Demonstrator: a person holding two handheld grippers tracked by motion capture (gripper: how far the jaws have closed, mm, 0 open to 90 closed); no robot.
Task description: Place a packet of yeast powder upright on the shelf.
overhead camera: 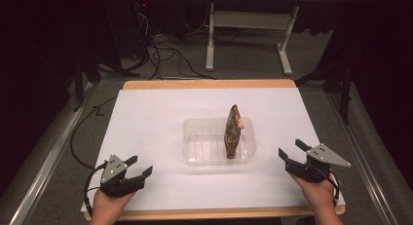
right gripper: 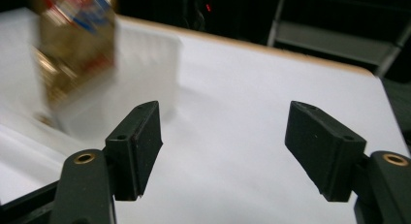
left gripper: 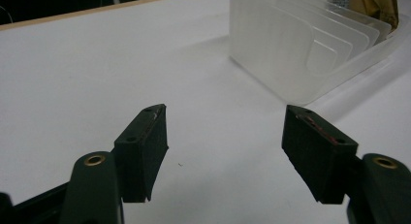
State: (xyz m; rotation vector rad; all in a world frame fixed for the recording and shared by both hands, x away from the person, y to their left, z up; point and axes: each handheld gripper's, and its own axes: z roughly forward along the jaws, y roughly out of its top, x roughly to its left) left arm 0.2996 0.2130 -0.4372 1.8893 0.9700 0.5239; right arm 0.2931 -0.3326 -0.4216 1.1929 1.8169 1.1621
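Observation:
A clear plastic tray (overhead camera: 195, 137) lies in the middle of the white sheet, and a gold-brown snack packet (overhead camera: 233, 132) stands on edge in its right half. My left gripper (overhead camera: 141, 166) rests near the front left, open and empty, its jaws toward the tray (left gripper: 310, 44). My right gripper (overhead camera: 292, 149) sits at the front right, to the right of the tray, open with nothing between its fingers. From the right gripper view (right gripper: 223, 136) the packet (right gripper: 72, 49) looks blurred at the upper left, well apart from the jaws.
The white sheet (overhead camera: 146, 108) covers a wooden tabletop (overhead camera: 209, 84). Beyond the far edge are a metal table frame (overhead camera: 248, 35) and cables (overhead camera: 165, 54) on the floor. Dark surroundings flank both sides.

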